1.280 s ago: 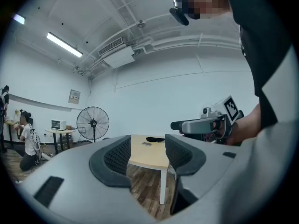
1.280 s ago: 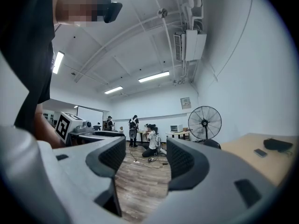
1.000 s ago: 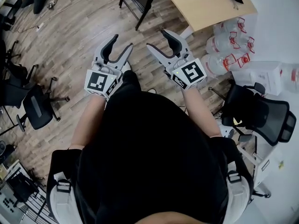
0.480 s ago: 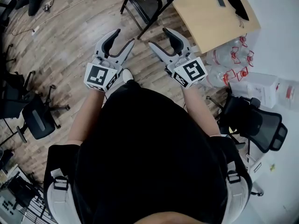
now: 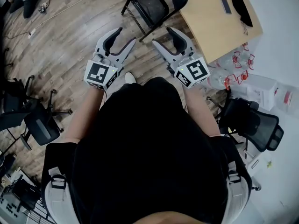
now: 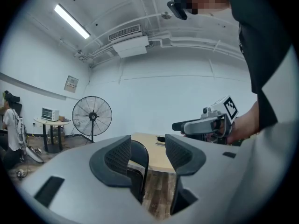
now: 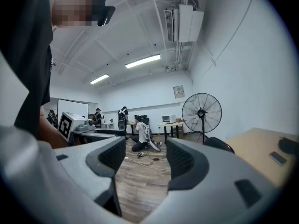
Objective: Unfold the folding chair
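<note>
Two grippers reach forward side by side, and neither holds anything. The left gripper point(image 5: 124, 35) has its jaws partly open; its own view shows the chair point(image 6: 138, 158) through the gap, but far beyond the pads, not between them. The right gripper point(image 5: 163, 35) also has its jaws partly open, with only bare floor point(image 7: 140, 181) seen through them.

The chair point(image 5: 154, 3) stands on the far side, just beside the near-left corner of the surface point(image 5: 210, 29). How far folded it is I cannot tell from here.

This looks like the approach step, with no contact made yet. The next move likely calls for closing the gap, then one pair of jaws taking the back's top rail while the other takes the seat's front edge, so the two can be pulled apart.

Room is tight on the right: the surface's corner sits close to the chair, with bottles point(image 5: 233, 76) and a swivel chair point(image 5: 254, 120) nearer. Another swivel chair point(image 5: 39, 125) is well off to the left. The open floor near and left of the chair is the better side for the seat to swing out.
</note>
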Motion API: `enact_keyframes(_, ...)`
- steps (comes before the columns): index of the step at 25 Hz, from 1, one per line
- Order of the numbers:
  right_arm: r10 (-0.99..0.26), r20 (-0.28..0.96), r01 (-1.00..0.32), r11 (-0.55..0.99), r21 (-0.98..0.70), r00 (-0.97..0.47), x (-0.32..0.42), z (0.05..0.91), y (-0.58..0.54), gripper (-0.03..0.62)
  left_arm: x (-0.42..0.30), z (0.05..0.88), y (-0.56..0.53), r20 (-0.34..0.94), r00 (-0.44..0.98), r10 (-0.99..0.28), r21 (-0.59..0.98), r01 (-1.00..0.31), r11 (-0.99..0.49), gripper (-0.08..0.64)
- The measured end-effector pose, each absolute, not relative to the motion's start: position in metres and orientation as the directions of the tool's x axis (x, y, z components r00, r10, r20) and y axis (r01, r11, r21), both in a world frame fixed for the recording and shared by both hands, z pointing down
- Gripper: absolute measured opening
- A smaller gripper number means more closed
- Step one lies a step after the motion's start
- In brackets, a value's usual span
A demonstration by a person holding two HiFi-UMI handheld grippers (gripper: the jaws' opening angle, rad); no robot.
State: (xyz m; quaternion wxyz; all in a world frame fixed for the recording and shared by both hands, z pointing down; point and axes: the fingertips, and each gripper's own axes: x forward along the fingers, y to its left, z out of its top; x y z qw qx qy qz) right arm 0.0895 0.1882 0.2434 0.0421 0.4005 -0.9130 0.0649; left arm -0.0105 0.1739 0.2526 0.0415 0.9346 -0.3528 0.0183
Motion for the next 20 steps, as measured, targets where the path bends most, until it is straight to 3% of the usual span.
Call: enact_keyframes(20, -0.636, 0.129, -0.648, 0.756, -0.096, -0.761, 0.183, 0.258, -0.034, 0.262, 0.087, 0.253, -0.018, 0.087, 0.664, -0.743, 0.028, -0.747, -0.664, 0.222)
